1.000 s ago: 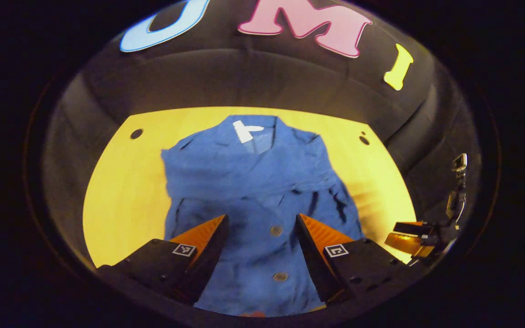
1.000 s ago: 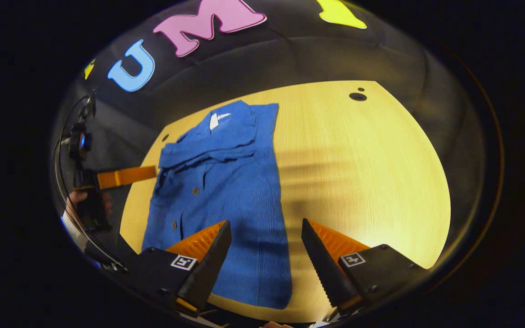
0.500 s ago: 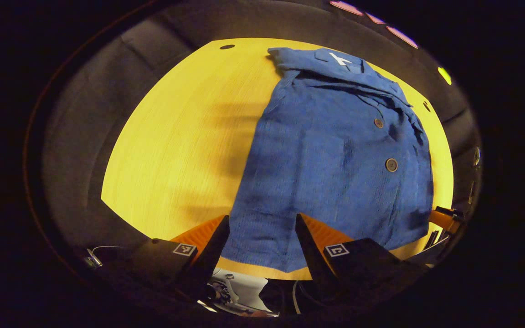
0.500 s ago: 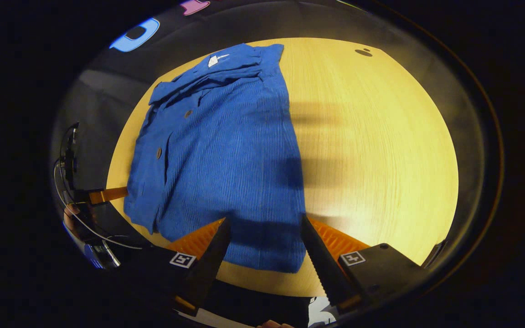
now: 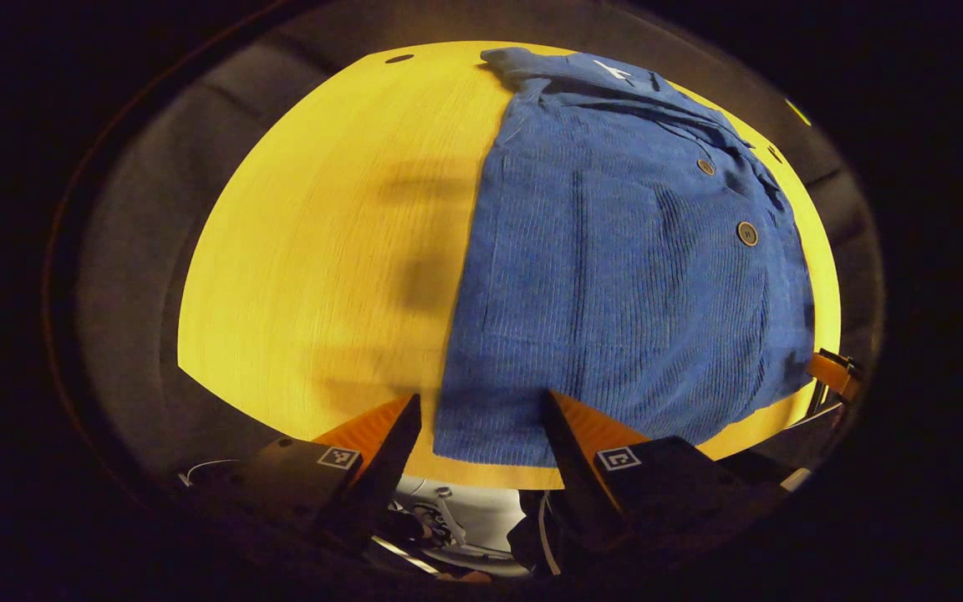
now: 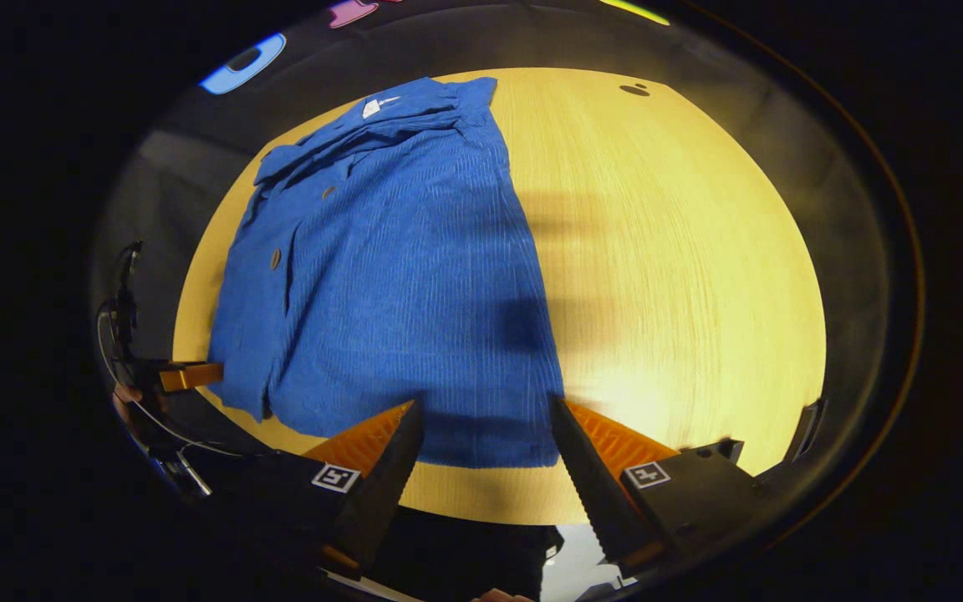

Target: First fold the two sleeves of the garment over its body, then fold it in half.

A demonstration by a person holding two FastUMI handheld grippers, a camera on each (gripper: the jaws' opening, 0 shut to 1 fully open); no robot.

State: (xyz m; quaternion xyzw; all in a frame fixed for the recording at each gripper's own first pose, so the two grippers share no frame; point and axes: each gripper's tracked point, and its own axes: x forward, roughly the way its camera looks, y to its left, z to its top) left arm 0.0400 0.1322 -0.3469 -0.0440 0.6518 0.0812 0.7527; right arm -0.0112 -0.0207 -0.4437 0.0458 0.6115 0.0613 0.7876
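Both sleeves looking already folded over the shirt [image 5: 615,276] – lying flat on the table [image 5: 314,251], collar at the far edge, hem at the near edge. Left gripper [image 5: 481,435] hovering over the shirt's near left hem corner, jaws standing wide, gripping nothing. Right gripper [image 6: 486,439] hovering likewise over the near right hem corner, jaws wide, empty. Judging the sleeve step done and the half fold not yet begun – hem still needing pinching at both corners and carrying up toward the collar. Showing too, beside the shirt's hem: each gripper at the edge of the other's view.
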